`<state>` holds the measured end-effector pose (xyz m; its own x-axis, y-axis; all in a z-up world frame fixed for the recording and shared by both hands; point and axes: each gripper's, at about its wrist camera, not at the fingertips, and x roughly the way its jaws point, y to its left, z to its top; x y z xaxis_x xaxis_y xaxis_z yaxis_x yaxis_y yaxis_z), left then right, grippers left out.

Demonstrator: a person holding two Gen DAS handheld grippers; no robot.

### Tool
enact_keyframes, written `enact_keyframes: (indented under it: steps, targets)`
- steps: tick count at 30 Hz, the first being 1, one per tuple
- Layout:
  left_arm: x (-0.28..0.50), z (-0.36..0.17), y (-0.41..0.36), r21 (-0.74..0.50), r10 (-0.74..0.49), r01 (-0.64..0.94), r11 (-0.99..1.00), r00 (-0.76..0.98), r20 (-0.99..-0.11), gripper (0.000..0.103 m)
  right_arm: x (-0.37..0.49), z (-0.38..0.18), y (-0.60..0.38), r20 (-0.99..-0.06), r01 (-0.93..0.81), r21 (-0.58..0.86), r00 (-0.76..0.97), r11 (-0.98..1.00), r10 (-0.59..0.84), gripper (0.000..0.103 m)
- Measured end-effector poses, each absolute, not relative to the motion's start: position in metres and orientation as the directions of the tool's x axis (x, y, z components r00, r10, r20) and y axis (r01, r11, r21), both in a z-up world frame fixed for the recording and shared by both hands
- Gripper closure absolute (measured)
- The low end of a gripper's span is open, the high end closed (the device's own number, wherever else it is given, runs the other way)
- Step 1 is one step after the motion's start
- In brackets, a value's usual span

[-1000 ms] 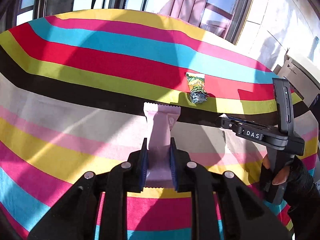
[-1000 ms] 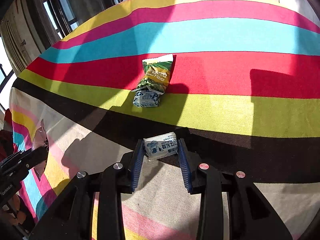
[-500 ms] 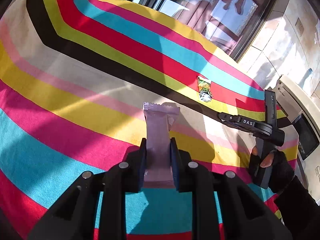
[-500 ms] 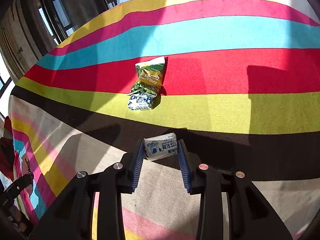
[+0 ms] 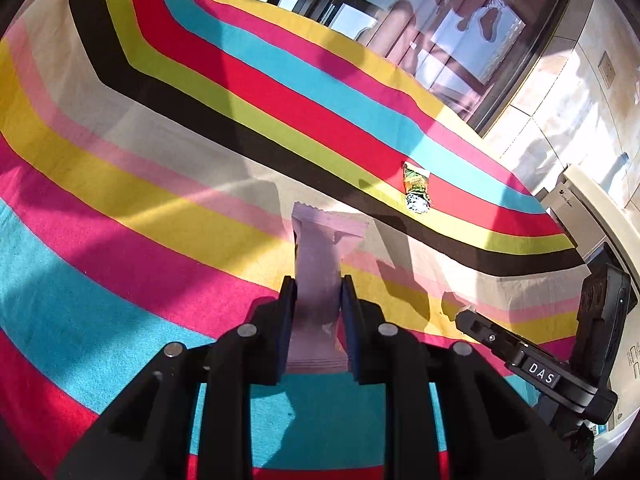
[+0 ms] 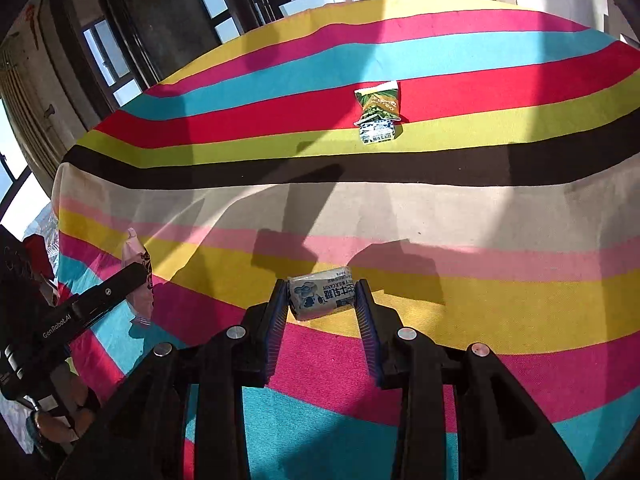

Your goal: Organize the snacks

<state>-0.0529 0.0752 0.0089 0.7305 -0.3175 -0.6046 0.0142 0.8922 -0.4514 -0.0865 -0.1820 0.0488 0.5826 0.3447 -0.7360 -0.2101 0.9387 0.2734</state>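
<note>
My left gripper (image 5: 318,292) is shut on a long pale pink snack bar (image 5: 322,256), which sticks out ahead of the pads above the striped cloth (image 5: 120,200). The right wrist view shows this bar (image 6: 138,280) from the side at far left. My right gripper (image 6: 322,298) is shut on a small white-and-blue milk candy packet (image 6: 322,292) over the yellow stripe. In the left wrist view the right gripper (image 5: 460,314) reaches in from the right. A green snack packet (image 6: 378,106) and a small blue-and-white packet (image 6: 376,132) lie touching, far off on the red and lime stripes.
The striped cloth (image 6: 480,208) covers the whole table. Dark window frames (image 6: 120,60) run behind the far edge. A cream appliance (image 5: 592,208) stands off the table's right side. A person's gloved hand (image 6: 52,420) holds the left gripper's handle.
The right gripper has pulled back from the two lying packets, carrying the candy packet over the yellow stripe. The left gripper moved toward the near stripes and rolled, bar still held.
</note>
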Motion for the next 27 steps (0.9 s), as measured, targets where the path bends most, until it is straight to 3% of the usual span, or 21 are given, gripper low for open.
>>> enact_keyframes:
  steps: [9, 19, 20, 21, 23, 27]
  targets:
    - [-0.050, 0.008, 0.070, -0.435, -0.331, 0.036, 0.900, 0.705, -0.627, 0.078, -0.141, 0.050, -0.148, -0.747, -0.217, 0.241, 0.580, 0.946, 0.324, 0.068]
    - [-0.079, 0.013, 0.073, -0.381, -0.297, 0.037, 0.924, 0.698, -0.652, 0.078, -0.145, 0.048, -0.143, -0.746, -0.234, 0.204, 0.592, 0.951, 0.306, 0.068]
    - [-0.079, 0.013, 0.073, -0.367, -0.290, 0.041, 0.929, 0.696, -0.657, 0.068, -0.145, 0.047, -0.142, -0.746, -0.239, 0.201, 0.592, 0.950, 0.306, 0.068]
    - [-0.077, 0.014, 0.073, -0.353, -0.283, 0.044, 0.934, 0.693, -0.663, 0.047, -0.146, 0.047, -0.141, -0.745, -0.244, 0.198, 0.592, 0.949, 0.308, 0.068]
    - [-0.068, 0.012, 0.073, -0.357, -0.290, 0.039, 0.933, 0.669, -0.685, 0.031, -0.147, 0.047, -0.141, -0.743, -0.252, 0.198, 0.592, 0.947, 0.313, 0.068]
    - [-0.040, 0.007, 0.070, -0.381, -0.291, -0.007, 0.924, 0.634, -0.717, 0.030, -0.147, 0.047, -0.142, -0.742, -0.259, 0.213, 0.585, 0.942, 0.328, 0.068]
